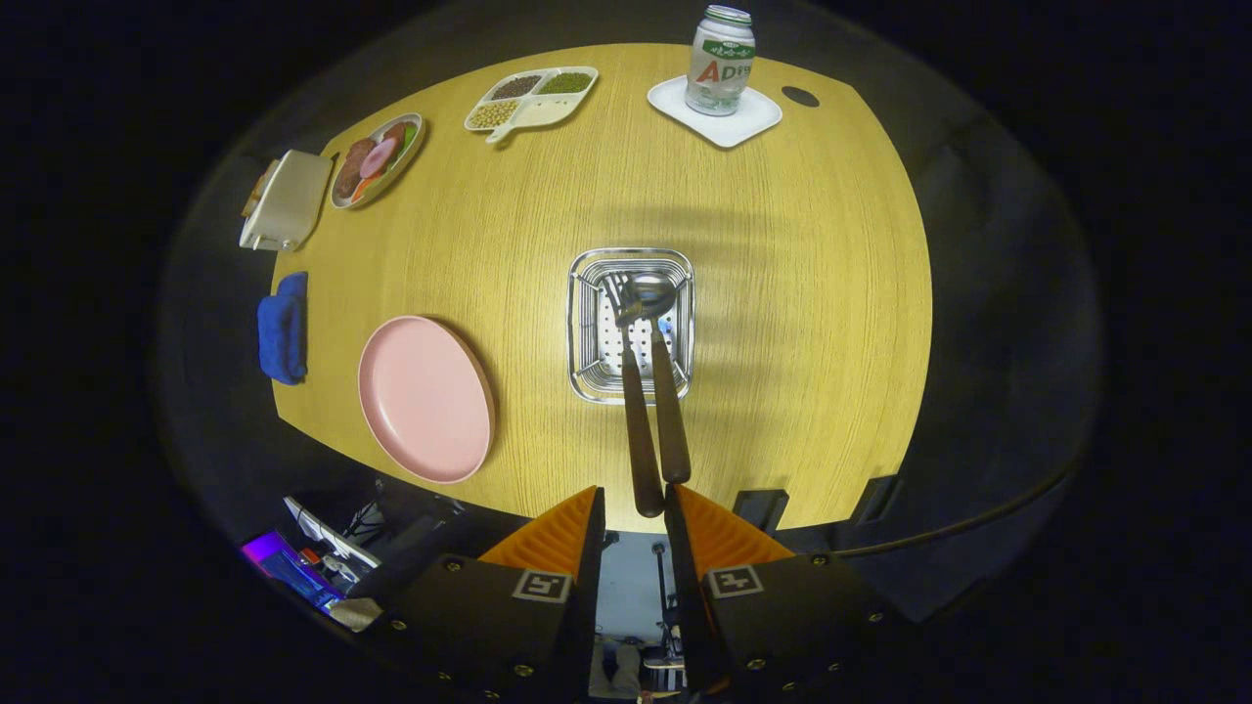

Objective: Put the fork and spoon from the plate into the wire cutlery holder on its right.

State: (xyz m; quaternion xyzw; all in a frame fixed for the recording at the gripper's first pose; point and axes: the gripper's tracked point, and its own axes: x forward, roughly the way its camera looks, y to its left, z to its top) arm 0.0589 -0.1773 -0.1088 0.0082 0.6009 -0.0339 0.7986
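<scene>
I see my gripper (636,508) with its ribbed orange fingers slightly apart, holding nothing. Just ahead, the dark-handled fork (636,430) and spoon (665,391) stand in the square wire cutlery holder (584,332), right of the round pink plate (425,399).

Gripper (634,508) poised high above the scene and pointing steeply downward, its two orange ribbed fingers (558,538) parted by a narrow gap, tips just short of two dark handle ends without pressing on them, black finger mounts with square markers behind, nearer the camera.
</scene>
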